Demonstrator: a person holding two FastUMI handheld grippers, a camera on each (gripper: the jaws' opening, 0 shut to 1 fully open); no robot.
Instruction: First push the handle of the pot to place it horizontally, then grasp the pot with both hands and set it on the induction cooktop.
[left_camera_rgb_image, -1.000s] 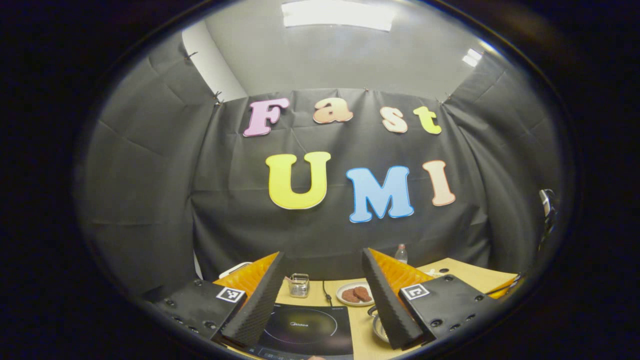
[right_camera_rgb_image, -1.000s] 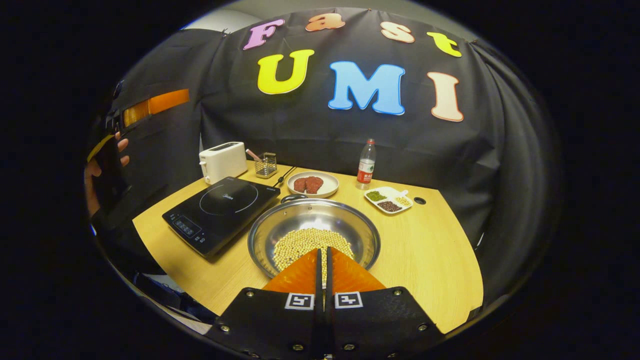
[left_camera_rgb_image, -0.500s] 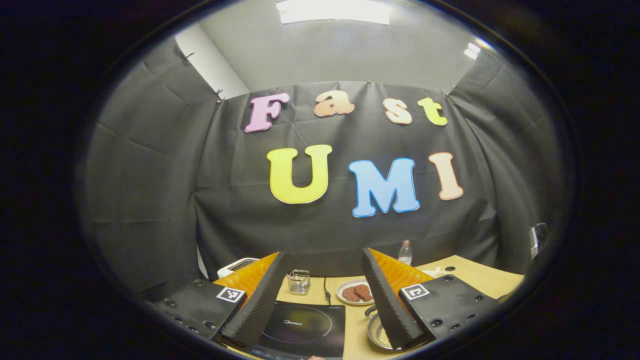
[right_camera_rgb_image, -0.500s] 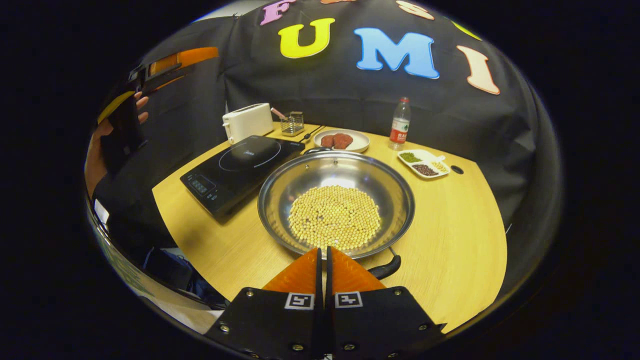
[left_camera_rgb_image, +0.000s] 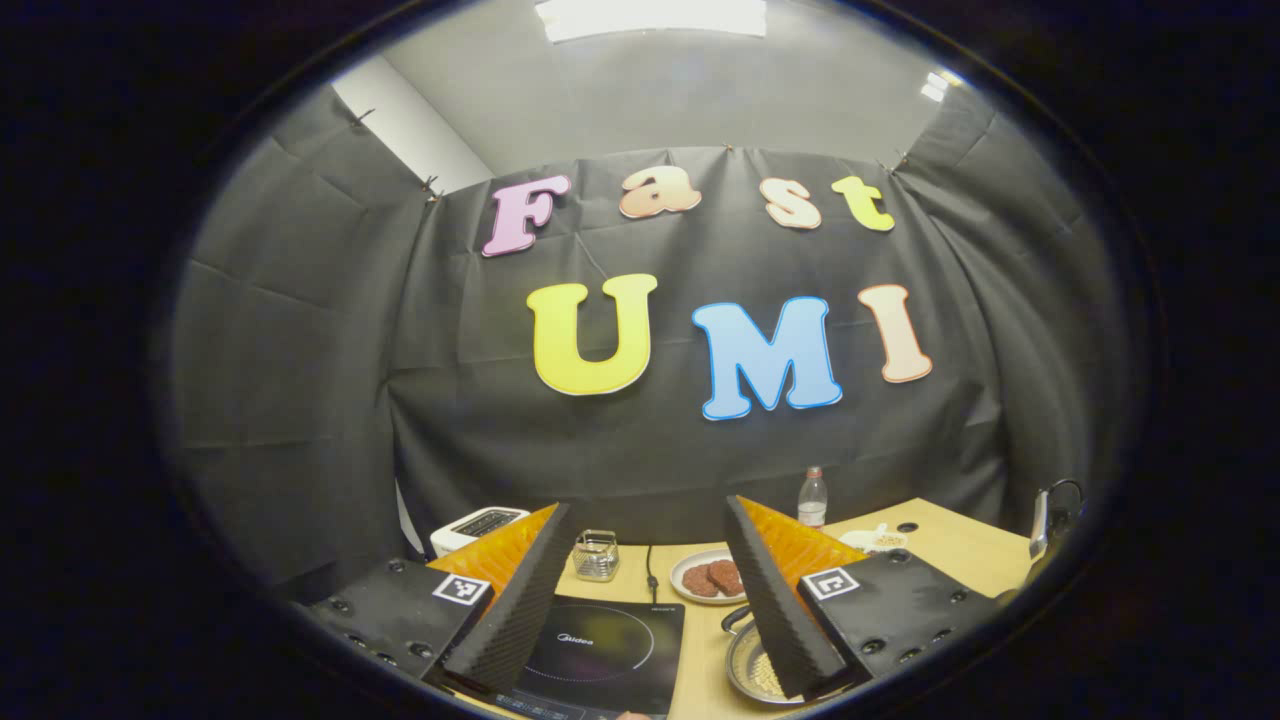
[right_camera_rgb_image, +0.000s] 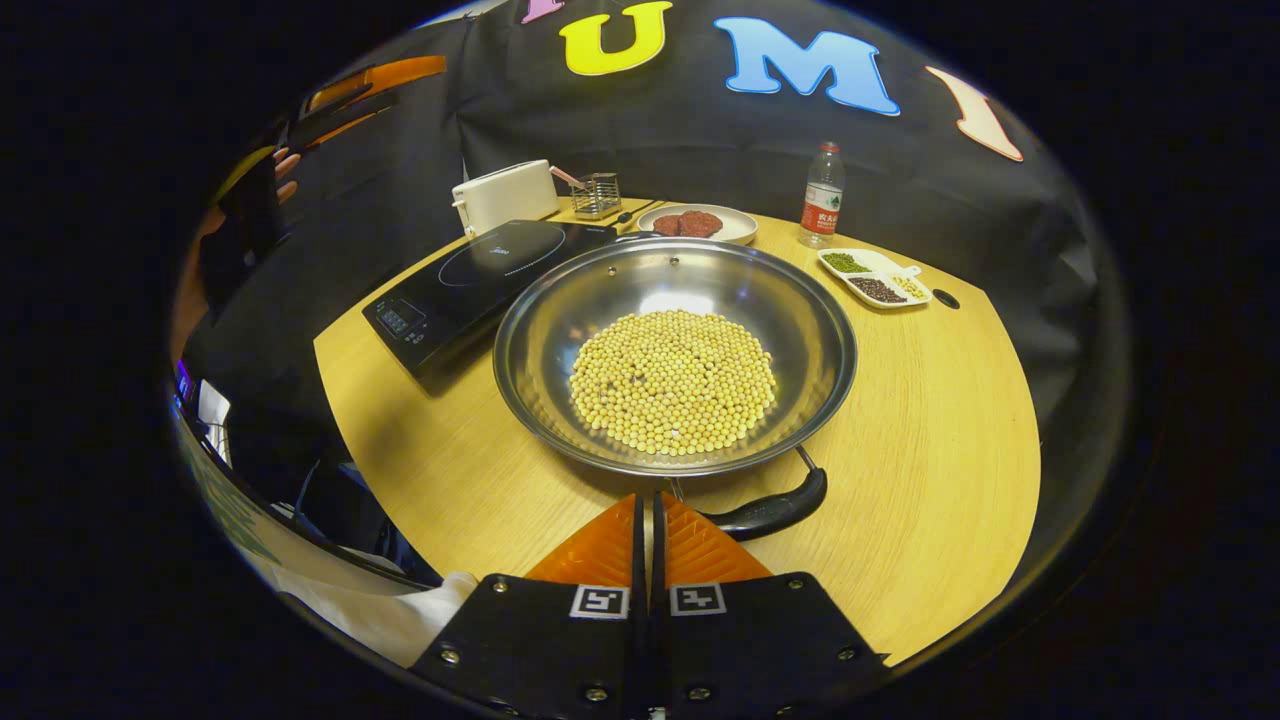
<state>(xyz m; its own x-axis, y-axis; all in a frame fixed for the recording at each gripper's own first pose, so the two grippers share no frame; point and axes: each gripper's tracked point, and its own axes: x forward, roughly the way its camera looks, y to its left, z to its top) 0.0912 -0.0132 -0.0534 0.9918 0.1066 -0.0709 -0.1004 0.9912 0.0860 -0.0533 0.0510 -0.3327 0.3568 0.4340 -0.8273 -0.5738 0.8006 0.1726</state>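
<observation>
A wide, shallow stainless-steel pot (right_camera_rgb_image: 675, 365) holding a round bed of pale yellow soybeans (right_camera_rgb_image: 672, 381) is sitting near the middle of a light wooden bench (right_camera_rgb_image: 930, 480). Its black side handle (right_camera_rgb_image: 770, 510) is pointing toward the bench's near edge, angled a little to the right. In the right gripper view, the right gripper (right_camera_rgb_image: 648, 515) is hovering at the near edge with its two fingers pressed together and nothing between them; the tips are just beside the handle's inner end, and whether they are touching it cannot be told. A flat black induction cooktop (right_camera_rgb_image: 478, 283) is lying just beside the pot toward the bench's left edge, its rim close to the pot's rim. Along the far edge, a white toaster (right_camera_rgb_image: 503, 196), a small wire holder (right_camera_rgb_image: 597, 194), a white plate with two brown patties (right_camera_rgb_image: 700, 224), a clear plastic bottle with a red label (right_camera_rgb_image: 822, 196) and a white divided dish of green, dark and pale beans (right_camera_rgb_image: 873, 278) are standing in a row. In the left gripper view, the left gripper (left_camera_rgb_image: 650, 600) is being held up above the bench's left side with its fingers wide apart and gripping nothing; between them the cooktop (left_camera_rgb_image: 590, 650) is showing, and the pot's rim (left_camera_rgb_image: 745, 665) is peeking beside the inner edge of one finger.
</observation>
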